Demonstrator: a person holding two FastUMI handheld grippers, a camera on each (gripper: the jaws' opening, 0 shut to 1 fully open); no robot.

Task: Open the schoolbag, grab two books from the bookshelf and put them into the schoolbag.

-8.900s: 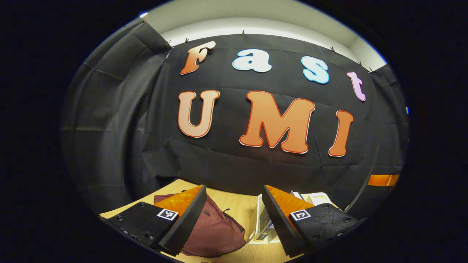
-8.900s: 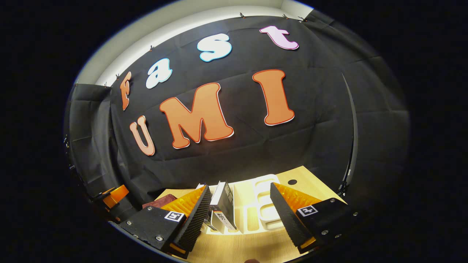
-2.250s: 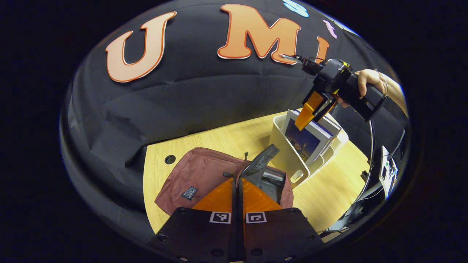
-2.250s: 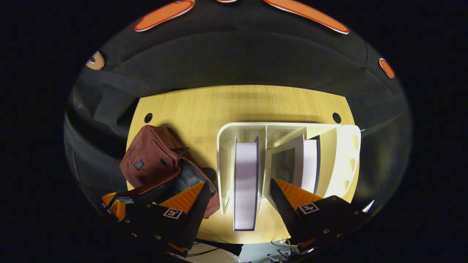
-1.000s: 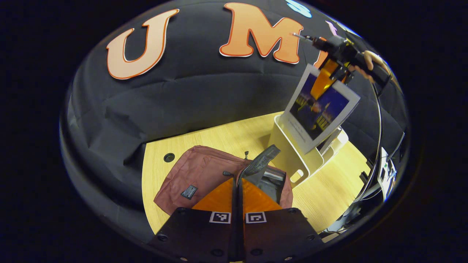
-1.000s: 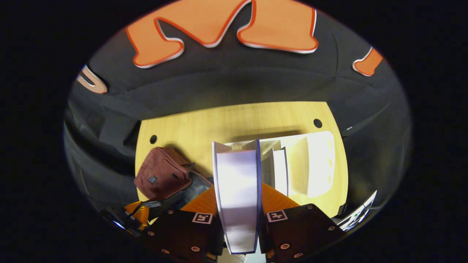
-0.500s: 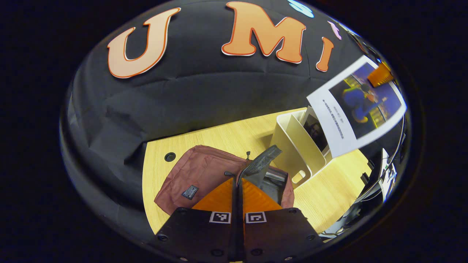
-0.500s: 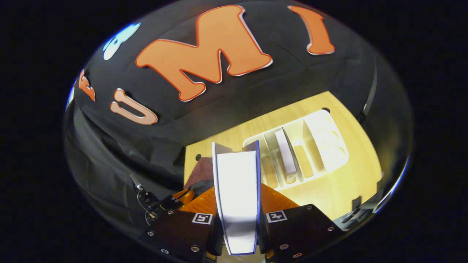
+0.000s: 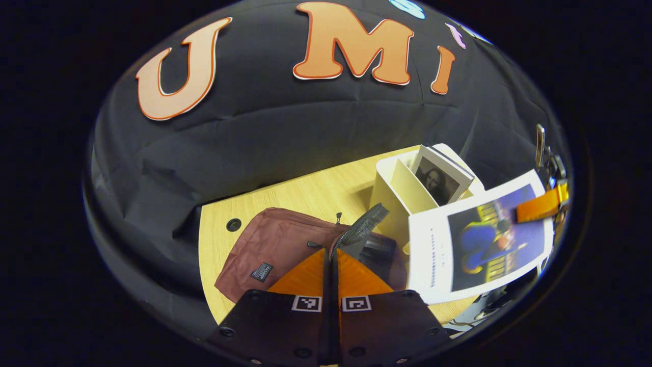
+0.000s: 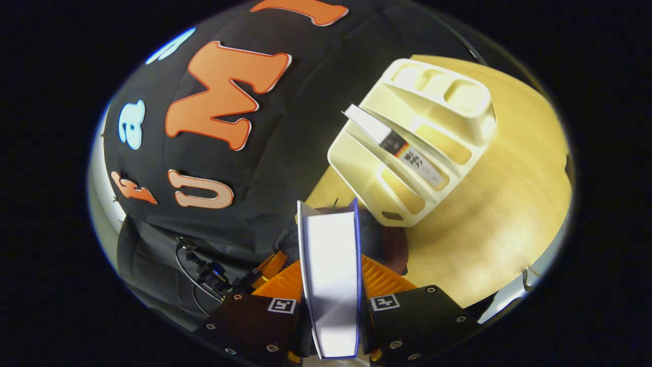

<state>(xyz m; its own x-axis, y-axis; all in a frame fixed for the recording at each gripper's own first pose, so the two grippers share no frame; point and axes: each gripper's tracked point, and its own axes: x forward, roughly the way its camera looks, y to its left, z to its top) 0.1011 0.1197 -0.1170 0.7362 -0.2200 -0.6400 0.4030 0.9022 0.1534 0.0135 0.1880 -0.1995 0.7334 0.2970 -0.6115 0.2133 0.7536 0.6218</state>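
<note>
Left gripper (image 9: 331,255) low over the schoolbag (image 9: 275,247), fingers pressed together on the edge of the bag's opened flap (image 9: 362,229), holding it lifted. Right gripper (image 10: 331,275) clamped on 1 book (image 10: 330,275), both fingers against its covers, page edge facing the camera. In the left gripper view, that gripper (image 9: 542,206) at the far right edge, carrying the book (image 9: 479,239) tilted nearly flat, cover with a blue picture turned up, hanging just beside the bag's open mouth and in front of the bookshelf's near corner.

Schoolbag lying flat on the wooden table (image 9: 300,191), dark lining visible in the gap under the raised flap; contents of the bag not discernible. In the right gripper view, a little of the bag (image 10: 395,247) dark behind the held book.

White bookshelf (image 9: 395,183) standing on the table just beside the bag, divided into slots. 1 book with a portrait cover (image 9: 440,176) leaning in it, in the left gripper view. In the right gripper view, same bookshelf (image 10: 458,92) with 1 book (image 10: 397,145) in a slot near the middle, other slots bare. Round cable hole (image 9: 234,225) in the table beyond the bag.
</note>
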